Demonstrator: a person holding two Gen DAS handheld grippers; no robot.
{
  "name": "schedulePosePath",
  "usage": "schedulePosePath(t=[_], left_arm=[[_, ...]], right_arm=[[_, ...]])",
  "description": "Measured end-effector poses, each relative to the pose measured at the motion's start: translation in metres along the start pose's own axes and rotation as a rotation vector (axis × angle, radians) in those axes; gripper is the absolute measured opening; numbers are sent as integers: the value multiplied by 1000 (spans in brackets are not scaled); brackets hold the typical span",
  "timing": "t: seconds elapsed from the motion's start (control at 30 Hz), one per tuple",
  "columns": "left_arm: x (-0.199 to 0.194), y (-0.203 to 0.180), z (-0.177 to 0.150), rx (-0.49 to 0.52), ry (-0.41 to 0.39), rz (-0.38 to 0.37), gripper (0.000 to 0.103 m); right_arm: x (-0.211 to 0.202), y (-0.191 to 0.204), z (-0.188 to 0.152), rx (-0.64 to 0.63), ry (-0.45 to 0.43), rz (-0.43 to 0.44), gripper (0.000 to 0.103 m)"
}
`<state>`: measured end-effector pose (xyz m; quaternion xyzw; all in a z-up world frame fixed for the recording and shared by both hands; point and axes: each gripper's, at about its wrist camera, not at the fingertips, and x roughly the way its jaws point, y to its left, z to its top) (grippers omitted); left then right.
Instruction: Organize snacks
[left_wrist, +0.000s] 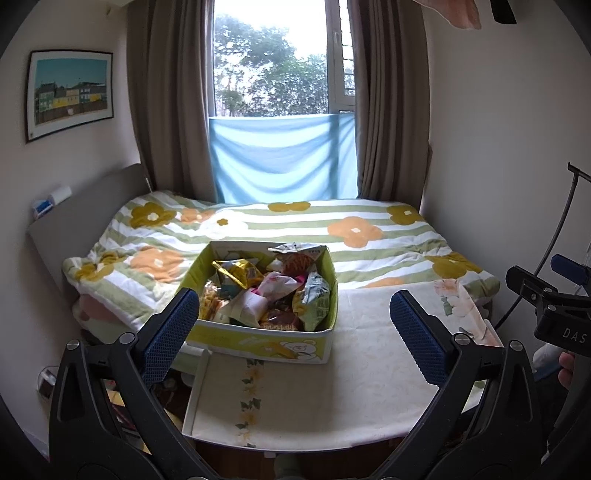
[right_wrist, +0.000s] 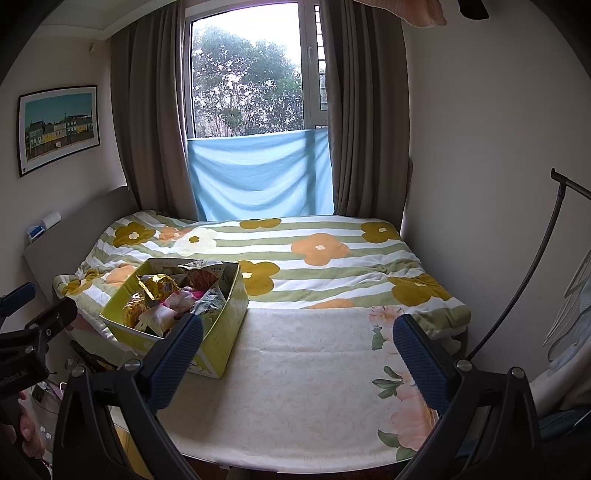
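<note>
Both the left gripper (left_wrist: 293, 319) and right gripper (right_wrist: 297, 345) are held spread, empty. Snack packets (left_wrist: 266, 291) (light, crinkly, crushable) are heaped in the box (left_wrist: 258, 345) just ahead; pinching by a sealed edge is advised.

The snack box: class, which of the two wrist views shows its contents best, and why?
The left wrist view. There the snack box sits near the middle, facing the camera, so its packets show between the open left gripper fingers. In the right wrist view it lies off to the left, turned corner-on, and a finger of the open right gripper overlaps its near side.
</note>
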<state>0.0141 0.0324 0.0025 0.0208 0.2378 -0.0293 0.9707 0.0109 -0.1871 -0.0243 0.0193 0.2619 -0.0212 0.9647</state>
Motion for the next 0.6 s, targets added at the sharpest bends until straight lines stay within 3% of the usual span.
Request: schedulePosePath(t=[0.3, 0.6], left_arm=[[-5, -4, 2, 19, -40, 26, 103], [10, 2, 1, 8, -16, 19, 103]], right_arm=[[-1, 1, 1, -4, -5, -6, 102], [9, 6, 5, -15, 24, -1, 102]])
